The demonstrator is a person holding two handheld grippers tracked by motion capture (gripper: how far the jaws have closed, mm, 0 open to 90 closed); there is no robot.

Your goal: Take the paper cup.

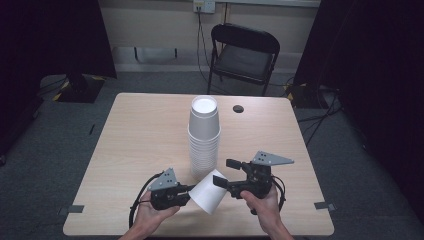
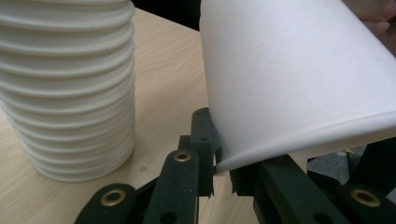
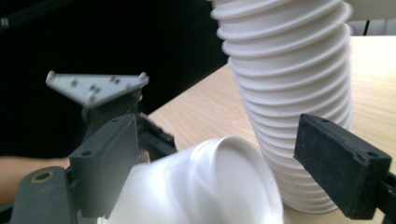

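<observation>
From above, we see the left gripper (image 1: 186, 192) pinching the rim of a white cup (image 1: 208, 191) lying sideways over the bench (image 1: 140, 145). The right gripper (image 1: 227, 172) stands at the cup's base end, jaws spread wide. The stack (image 1: 204, 137) rises just beyond both.

Left gripper view: our jaws are nearly shut, clamped on the cup (image 2: 289, 79) rim; the stack (image 2: 67, 88) sits left of them.

Right gripper view: jaws wide apart, the cup (image 3: 205, 186) base between them; whether the pads touch it we cannot tell. The stack (image 3: 289, 93) stands behind the right jaw.
</observation>
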